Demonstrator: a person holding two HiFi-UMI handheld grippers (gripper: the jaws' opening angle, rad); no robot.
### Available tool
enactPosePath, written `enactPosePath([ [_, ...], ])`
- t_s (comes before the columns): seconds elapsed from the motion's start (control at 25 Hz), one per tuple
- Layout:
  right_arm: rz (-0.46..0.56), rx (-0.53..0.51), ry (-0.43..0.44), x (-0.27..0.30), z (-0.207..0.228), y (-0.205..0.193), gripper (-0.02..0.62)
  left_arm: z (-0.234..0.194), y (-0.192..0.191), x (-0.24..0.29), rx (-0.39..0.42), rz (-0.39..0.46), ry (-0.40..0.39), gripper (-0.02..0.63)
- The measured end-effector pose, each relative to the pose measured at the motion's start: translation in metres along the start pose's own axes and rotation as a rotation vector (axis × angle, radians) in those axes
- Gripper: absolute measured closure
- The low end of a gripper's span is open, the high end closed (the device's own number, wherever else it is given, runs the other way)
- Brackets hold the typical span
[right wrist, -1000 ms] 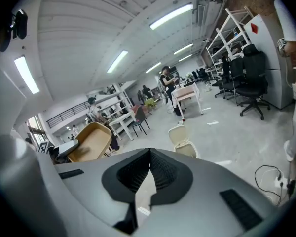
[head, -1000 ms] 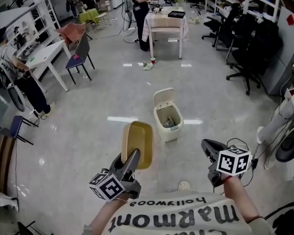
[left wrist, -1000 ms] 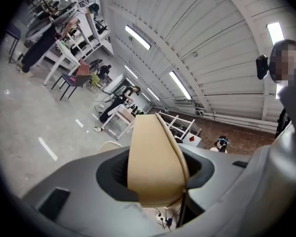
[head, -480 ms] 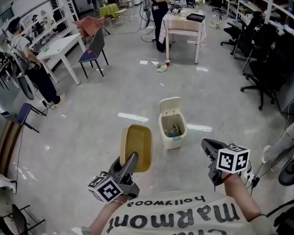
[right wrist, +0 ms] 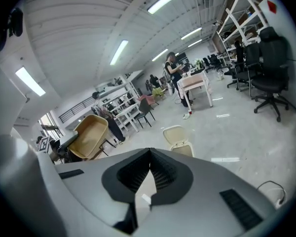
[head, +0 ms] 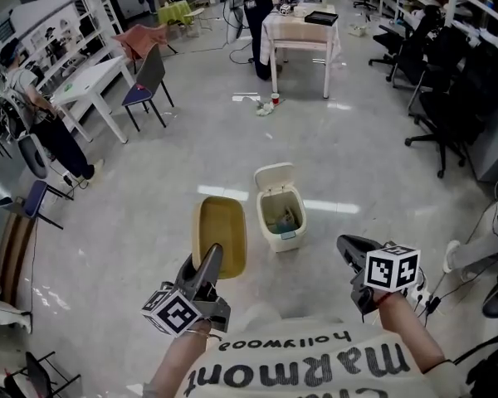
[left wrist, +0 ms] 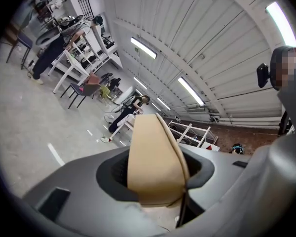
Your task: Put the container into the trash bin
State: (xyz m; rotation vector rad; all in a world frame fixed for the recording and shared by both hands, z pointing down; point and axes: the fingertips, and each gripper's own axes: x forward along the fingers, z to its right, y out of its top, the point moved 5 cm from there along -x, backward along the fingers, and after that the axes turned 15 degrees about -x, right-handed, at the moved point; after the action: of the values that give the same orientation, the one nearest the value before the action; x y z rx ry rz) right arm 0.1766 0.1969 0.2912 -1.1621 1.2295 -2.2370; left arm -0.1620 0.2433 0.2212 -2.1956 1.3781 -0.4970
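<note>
Two sets of tongs are out in front of the person, and only one has a job right now. The left tongs (head: 206, 265) are pinched on the edge of the container (head: 218, 235), a tan tub with a rounded rim. They grip its near edge so that it stands up tall, with its open side turned to the person's head. Held like that, I think it can be tipped or let go into the bin with no second grip. The tub looks bare inside. It hangs in the air above the floor (head: 133, 222), just to the left of the trash bin (head: 280, 222), not over the hole yet. The right tongs (head: 346, 244) have their two tips pressed together with nothing between them. They hang off to the right of the bin, out of the way, most likely because one set is enough for a light tub. The trash bin is small and cream, and it stands on the floor ahead of the person. Its lid (head: 271, 177) is flipped up at the back, so the top is open and ready. Inside lie some bits of rubbish, pale and a bit blue-green, too small to name. The tub seems about as long as the hole, so it may need to go in end first.
</note>
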Motion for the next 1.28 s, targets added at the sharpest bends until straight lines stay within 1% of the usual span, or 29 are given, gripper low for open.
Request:
enactPosePath([
  [0.2, -0.044, 0.052, -0.018, 0.010, 0.009, -0.018, 0.594, -0.018, 0.011, 0.010, 0.014, -0.007, 0.018, 0.410],
  [0.36, -0.053, 0.078, -0.078, 0.018, 0.030, -0.014, 0.594, -0.040, 0.027, 0.047, 0.005, -0.033, 0.014, 0.410],
  [0.52, -0.028, 0.162, -0.159, 0.024, 0.046, -0.001, 0.594, -0.040, 0.046, 0.104, -0.009, -0.098, -0.048, 0.410],
  [0.72, 0.038, 0.239, -0.256, 0.049, 0.042, 0.034, 0.594, -0.039, 0.089, 0.166, 0.005, -0.211, -0.165, 0.410],
  [0.8, 0.061, 0.254, -0.284, 0.061, 0.037, 0.049, 0.594, -0.044, 0.106, 0.182, 0.015, -0.249, -0.196, 0.410],
  [0.92, 0.086, 0.275, -0.321, 0.076, 0.033, 0.064, 0.595, -0.053, 0.127, 0.202, 0.019, -0.280, -0.228, 0.410],
  [1.16, 0.140, 0.329, -0.386, 0.099, 0.029, 0.071, 0.594, -0.072, 0.147, 0.239, 0.026, -0.358, -0.279, 0.410],
  [1.28, 0.135, 0.354, -0.396, 0.113, 0.019, 0.068, 0.595, -0.079, 0.152, 0.250, 0.021, -0.394, -0.307, 0.410],
])
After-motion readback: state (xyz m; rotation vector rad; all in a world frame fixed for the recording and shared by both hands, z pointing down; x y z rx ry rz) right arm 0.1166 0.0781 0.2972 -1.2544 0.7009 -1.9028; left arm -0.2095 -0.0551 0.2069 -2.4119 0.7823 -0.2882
